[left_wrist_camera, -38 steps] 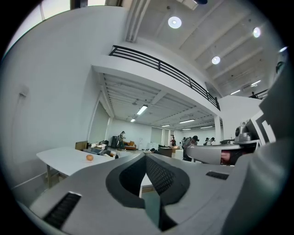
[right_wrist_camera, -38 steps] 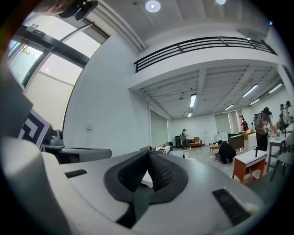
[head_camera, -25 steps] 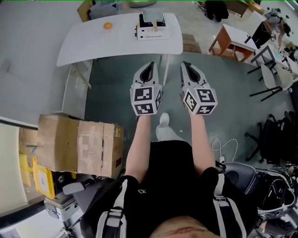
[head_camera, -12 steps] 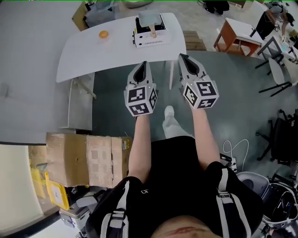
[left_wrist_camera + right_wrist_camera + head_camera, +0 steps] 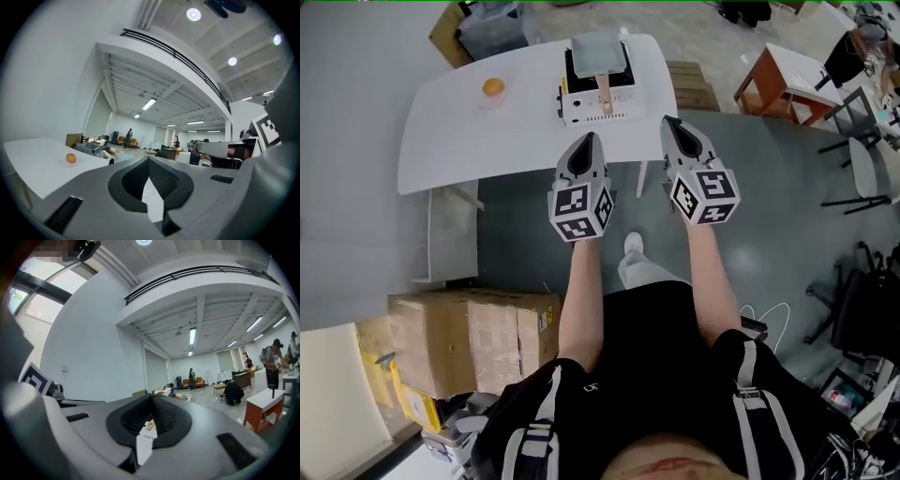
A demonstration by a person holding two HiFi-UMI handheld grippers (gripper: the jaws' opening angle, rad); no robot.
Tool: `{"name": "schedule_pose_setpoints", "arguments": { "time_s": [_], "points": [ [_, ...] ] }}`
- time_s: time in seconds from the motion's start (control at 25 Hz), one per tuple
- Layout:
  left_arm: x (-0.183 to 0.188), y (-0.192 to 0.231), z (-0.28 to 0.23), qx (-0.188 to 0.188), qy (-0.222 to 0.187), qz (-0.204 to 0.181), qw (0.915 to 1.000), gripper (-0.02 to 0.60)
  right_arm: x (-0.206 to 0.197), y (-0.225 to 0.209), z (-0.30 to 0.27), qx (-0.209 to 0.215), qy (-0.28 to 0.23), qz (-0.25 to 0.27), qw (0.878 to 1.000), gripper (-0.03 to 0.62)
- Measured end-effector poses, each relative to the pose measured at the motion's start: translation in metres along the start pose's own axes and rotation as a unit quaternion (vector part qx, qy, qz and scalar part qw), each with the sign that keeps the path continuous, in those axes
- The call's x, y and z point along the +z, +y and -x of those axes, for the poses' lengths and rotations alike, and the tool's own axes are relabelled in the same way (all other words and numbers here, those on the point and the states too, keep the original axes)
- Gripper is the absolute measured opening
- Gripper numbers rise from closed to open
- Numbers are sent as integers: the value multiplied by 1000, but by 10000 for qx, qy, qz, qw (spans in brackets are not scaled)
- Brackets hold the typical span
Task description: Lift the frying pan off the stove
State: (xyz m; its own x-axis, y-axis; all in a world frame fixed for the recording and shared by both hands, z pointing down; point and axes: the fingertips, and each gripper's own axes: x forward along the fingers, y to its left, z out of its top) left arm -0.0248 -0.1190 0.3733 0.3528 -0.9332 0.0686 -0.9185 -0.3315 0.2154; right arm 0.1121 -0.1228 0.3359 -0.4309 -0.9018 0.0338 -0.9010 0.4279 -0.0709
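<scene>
A grey square frying pan (image 5: 598,52) with a wooden handle (image 5: 605,89) sits on a white stove (image 5: 592,101) on the white table (image 5: 459,131). My left gripper (image 5: 588,141) is shut and empty, its tips over the table's near edge, just short of the stove. The right gripper (image 5: 668,122), also shut and empty, is level with the stove's right side and a little apart from it. In the right gripper view the stove (image 5: 146,433) and handle show through the gap of the right gripper (image 5: 152,398). The left gripper (image 5: 149,161) points past the table (image 5: 33,164).
An orange (image 5: 493,88) lies on a small plate at the table's left, also as the orange (image 5: 71,158) in the left gripper view. Cardboard boxes (image 5: 473,337) stand at my left. A brown side table (image 5: 778,80) and chairs are at the right. People stand far off.
Both grippers have moved forward to the table's near edge, and the table with the stove now lies closer. Both pairs of jaws have stayed shut.
</scene>
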Motion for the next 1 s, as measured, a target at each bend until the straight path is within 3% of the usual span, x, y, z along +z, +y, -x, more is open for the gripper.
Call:
{"name": "schedule_pose_setpoints", "arguments": {
  "time_s": [0.24,0.52,1.0],
  "points": [
    [19,31,-68,234,4,-106,9997,-2,2,-30,-76,346,7,-189,9992,-2],
    [20,48,-104,255,47,-128,9996,-2,2,-44,-123,623,-92,-348,9974,-2],
    [-17,72,-140,-153,435,435,9980,-1,-28,-39,-158,1038,223,-421,9935,-2]
  ]
}}
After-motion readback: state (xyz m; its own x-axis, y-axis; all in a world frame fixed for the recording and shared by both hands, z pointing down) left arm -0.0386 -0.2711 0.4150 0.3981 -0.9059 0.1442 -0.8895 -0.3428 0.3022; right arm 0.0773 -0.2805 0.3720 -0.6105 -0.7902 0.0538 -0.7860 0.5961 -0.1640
